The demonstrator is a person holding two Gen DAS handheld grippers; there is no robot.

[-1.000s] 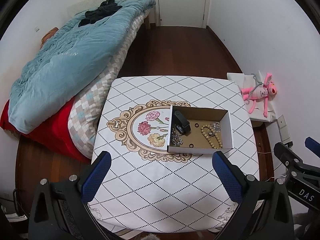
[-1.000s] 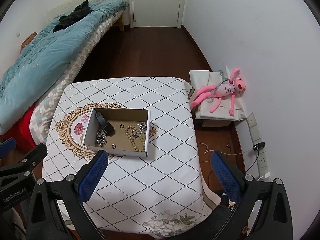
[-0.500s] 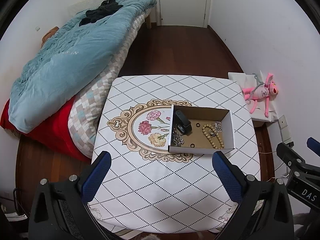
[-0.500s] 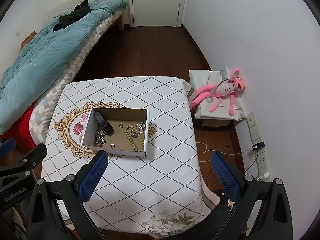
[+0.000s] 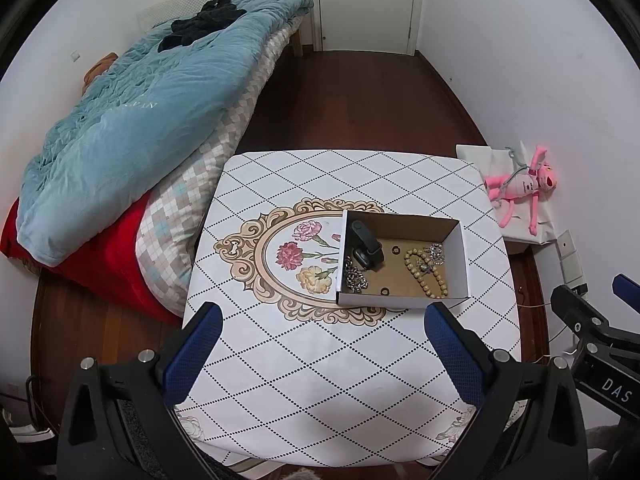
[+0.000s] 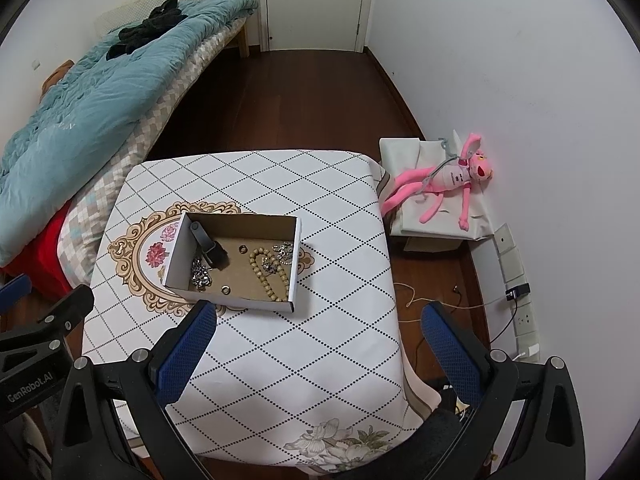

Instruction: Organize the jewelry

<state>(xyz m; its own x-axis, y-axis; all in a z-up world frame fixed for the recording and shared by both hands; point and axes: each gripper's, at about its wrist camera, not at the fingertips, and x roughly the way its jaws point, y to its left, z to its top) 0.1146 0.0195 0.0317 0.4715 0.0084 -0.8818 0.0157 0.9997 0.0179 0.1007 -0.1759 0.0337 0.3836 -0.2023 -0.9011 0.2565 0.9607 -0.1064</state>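
An open white cardboard box (image 5: pixel 404 302) (image 6: pixel 176 250) sits on the table (image 5: pixel 320 380) (image 6: pixel 320 340). Inside lie a black watch (image 5: pixel 366 244) (image 6: pixel 208 246), a silver chain (image 5: pixel 354 278) (image 6: pixel 200 274), a wooden bead bracelet (image 5: pixel 426 276) (image 6: pixel 270 274), a small silver piece (image 5: pixel 436 250) (image 6: pixel 285 249) and two small rings (image 5: pixel 385 291) (image 6: pixel 226 289). My left gripper (image 5: pixel 320 348) is open and empty, high above the table's near side. My right gripper (image 6: pixel 318 344) is open and empty, also high above the near side.
The table wears a white diamond-pattern cloth with a floral medallion (image 5: pixel 288 256). A bed with a blue duvet (image 5: pixel 132 120) stands left. A pink plush toy (image 6: pixel 448 180) lies on a white bundle on the floor at right. Wall sockets and cables (image 6: pixel 516 292) are at right.
Both grippers have shifted slightly; the box sits a little lower and nearer in both views. Nothing was taken hold of or let go.
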